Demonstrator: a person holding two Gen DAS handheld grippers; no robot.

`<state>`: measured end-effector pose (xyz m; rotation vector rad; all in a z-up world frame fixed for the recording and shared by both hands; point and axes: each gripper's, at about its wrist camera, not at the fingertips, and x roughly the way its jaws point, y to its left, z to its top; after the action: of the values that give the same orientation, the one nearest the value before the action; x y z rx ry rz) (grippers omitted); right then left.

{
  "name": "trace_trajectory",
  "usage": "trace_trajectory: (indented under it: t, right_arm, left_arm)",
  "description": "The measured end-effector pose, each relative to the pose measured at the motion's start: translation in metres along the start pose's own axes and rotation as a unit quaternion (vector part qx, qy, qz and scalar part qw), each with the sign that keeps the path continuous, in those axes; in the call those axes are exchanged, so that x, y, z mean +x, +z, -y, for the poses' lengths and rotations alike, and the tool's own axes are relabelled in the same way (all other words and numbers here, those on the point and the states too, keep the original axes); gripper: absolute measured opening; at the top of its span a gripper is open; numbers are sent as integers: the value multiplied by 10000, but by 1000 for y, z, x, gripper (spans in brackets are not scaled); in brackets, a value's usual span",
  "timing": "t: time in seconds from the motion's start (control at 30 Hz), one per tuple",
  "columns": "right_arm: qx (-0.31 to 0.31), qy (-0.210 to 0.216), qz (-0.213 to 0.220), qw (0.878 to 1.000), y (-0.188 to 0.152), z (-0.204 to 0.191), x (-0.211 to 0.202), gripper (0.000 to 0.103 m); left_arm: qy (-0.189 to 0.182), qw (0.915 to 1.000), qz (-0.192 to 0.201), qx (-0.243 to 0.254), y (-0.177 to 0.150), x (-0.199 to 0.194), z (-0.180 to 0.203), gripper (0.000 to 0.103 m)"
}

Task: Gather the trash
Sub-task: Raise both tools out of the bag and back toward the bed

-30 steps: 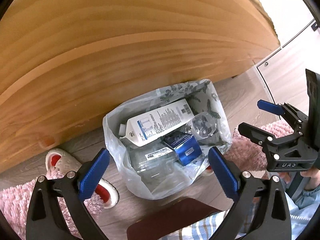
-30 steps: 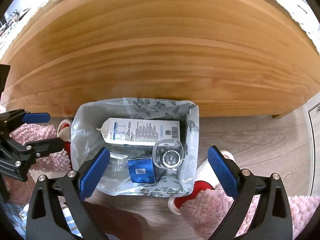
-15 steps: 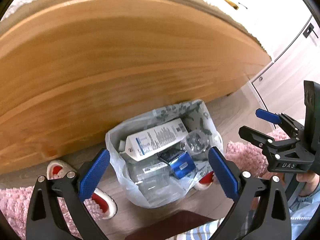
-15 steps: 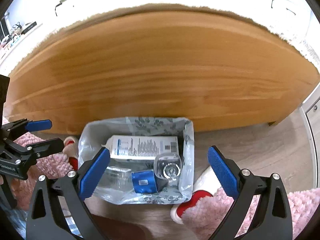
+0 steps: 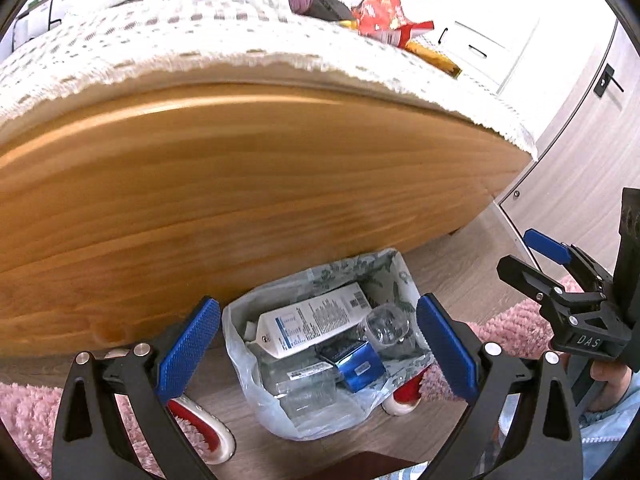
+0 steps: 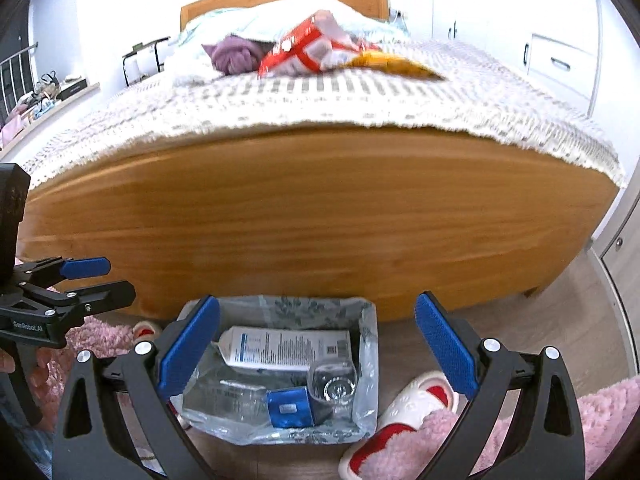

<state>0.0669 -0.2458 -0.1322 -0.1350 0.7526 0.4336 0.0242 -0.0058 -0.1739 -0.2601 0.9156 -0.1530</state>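
A bin lined with a clear plastic bag (image 5: 240, 340) (image 6: 370, 344) stands on the floor against the wooden bed foot. It holds a white tube (image 5: 312, 326) (image 6: 288, 348), a blue box (image 5: 356, 368) (image 6: 290, 404) and a clear bottle (image 5: 386, 326) (image 6: 332, 386). On the bed lie a red snack wrapper (image 5: 384, 20) (image 6: 308, 46) and an orange wrapper (image 5: 436, 58) (image 6: 394, 64). My left gripper (image 5: 318, 350) (image 6: 94, 278) is open and empty above the bin. My right gripper (image 6: 316, 346) (image 5: 532, 256) is open and empty too.
The wooden bed foot (image 6: 312, 216) rises behind the bin, with a white knitted cover (image 6: 280, 104) and a purple cloth (image 6: 236, 54) on the bed. White and red slippers (image 6: 400, 412) and a pink rug (image 6: 600, 420) lie on the floor. White cupboards (image 5: 580, 152) stand at right.
Both grippers have risen and tilted up away from the bin. The bed top and the wrappers on it have come into view. Both stay open and empty.
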Motion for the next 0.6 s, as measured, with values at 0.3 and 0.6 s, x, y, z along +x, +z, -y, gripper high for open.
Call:
trace_trajectory:
  t: [0.3,0.6]
  right_arm:
    - [-57,-93,482,9988,8,-3,-20,94]
    - [-106,-357,910,9952,18,-7,-39,94]
  left_arm:
    - [3,9989,475,30,7,-28,0,96]
    - [84,9949,1001,74,18,-58,-1,95]
